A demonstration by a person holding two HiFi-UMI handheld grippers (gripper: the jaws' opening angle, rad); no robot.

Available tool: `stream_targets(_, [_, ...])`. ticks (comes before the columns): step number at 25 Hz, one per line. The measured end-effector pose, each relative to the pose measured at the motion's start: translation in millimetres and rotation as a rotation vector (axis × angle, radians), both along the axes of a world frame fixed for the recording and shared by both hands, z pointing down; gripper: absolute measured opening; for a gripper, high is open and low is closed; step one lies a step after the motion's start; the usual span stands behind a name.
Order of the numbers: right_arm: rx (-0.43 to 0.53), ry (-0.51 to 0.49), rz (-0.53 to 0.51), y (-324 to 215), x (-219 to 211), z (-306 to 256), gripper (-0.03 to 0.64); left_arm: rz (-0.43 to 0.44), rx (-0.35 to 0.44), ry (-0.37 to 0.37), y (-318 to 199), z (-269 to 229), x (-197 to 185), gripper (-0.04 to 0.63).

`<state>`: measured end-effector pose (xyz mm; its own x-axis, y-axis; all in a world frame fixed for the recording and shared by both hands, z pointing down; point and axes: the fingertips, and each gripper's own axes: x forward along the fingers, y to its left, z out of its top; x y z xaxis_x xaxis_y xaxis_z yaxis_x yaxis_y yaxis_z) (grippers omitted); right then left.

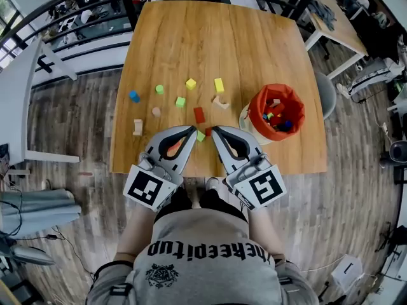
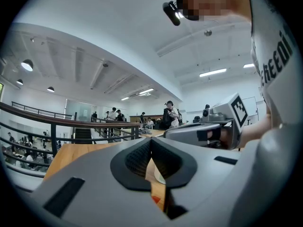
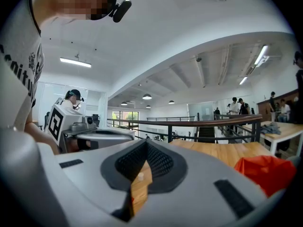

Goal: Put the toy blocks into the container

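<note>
head view: the light wooden desk (image 1: 210, 30) carries the loose toy blocks across its middle. a blue cube (image 1: 133, 96) lies nearest the left edge, with a yellow cube (image 1: 191, 83) and a tall yellow block (image 1: 219, 84) further in. a red block (image 1: 199, 114) and a small green block (image 1: 201, 135) lie close to the near edge. the round container with an orange fabric lining (image 1: 276, 112) stands by the right edge and holds several coloured pieces, so the task looks partly done. the left hand-held gripper (image 1: 189, 132) and the right hand-held gripper (image 1: 216, 133) reach in over the near edge, tips angled toward each other just beside the small green block. this is probably a resting pose before a pick.

left gripper view: its jaws are pressed together with nothing between them. the other gripper shows at the right.

right gripper view: its jaws are likewise together and empty. the orange container sits off to the right, handy for a drop.
</note>
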<state>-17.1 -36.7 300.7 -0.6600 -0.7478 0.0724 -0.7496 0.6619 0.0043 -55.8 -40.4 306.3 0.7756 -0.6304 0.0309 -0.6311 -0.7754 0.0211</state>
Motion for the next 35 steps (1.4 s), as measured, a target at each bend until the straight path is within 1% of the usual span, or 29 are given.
stream_targets(3, [-0.003, -0.002, 0.027, -3, 6, 1, 0.011, 0.010, 0.011, 0.002, -8, 6, 2, 0.014])
stream_targets(5, [-0.006, -0.007, 0.051, -6, 11, 2, 0.011, 0.025, 0.003, -0.007, -11, 11, 4, 0.014])
stream_targets(7, [-0.016, -0.011, 0.084, -6, 16, 4, 0.011, 0.059, -0.016, -0.030, -12, 19, 9, 0.015])
stream_targets(10, [-0.032, -0.014, 0.123, -5, 22, 8, 0.011, 0.095, -0.022, -0.069, -16, 32, 13, 0.015])
stream_targets(14, [-0.046, -0.005, 0.166, -2, 25, 13, 0.011, 0.125, -0.082, -0.098, -25, 56, 17, 0.017])
stream_targets(17, [-0.053, -0.001, 0.203, -2, 30, 15, 0.011, 0.144, -0.109, -0.140, -31, 73, 19, 0.019])
stream_targets(18, [-0.056, -0.001, 0.216, -2, 32, 16, 0.011, 0.152, -0.122, -0.149, -33, 78, 21, 0.033])
stream_targets(20, [-0.060, -0.002, 0.243, -2, 35, 18, 0.011, 0.172, -0.162, -0.165, -37, 90, 24, 0.117])
stream_targets(22, [-0.063, -0.002, 0.266, -1, 37, 20, 0.011, 0.181, -0.186, -0.197, -41, 102, 26, 0.124])
stream_targets(25, [-0.072, 0.002, 0.293, -1, 39, 24, 0.011, 0.186, -0.213, -0.277, -45, 127, 27, 0.151])
stream_targets(27, [-0.076, 0.003, 0.308, 0, 39, 26, 0.011, 0.190, -0.251, -0.319, -46, 146, 27, 0.168])
stream_targets(31, [-0.086, 0.006, 0.330, 1, 39, 30, 0.011, 0.196, -0.326, -0.369, -48, 177, 27, 0.189])
stream_targets(35, [-0.097, 0.010, 0.343, 2, 40, 33, 0.011, 0.186, -0.352, -0.431, -48, 201, 27, 0.217])
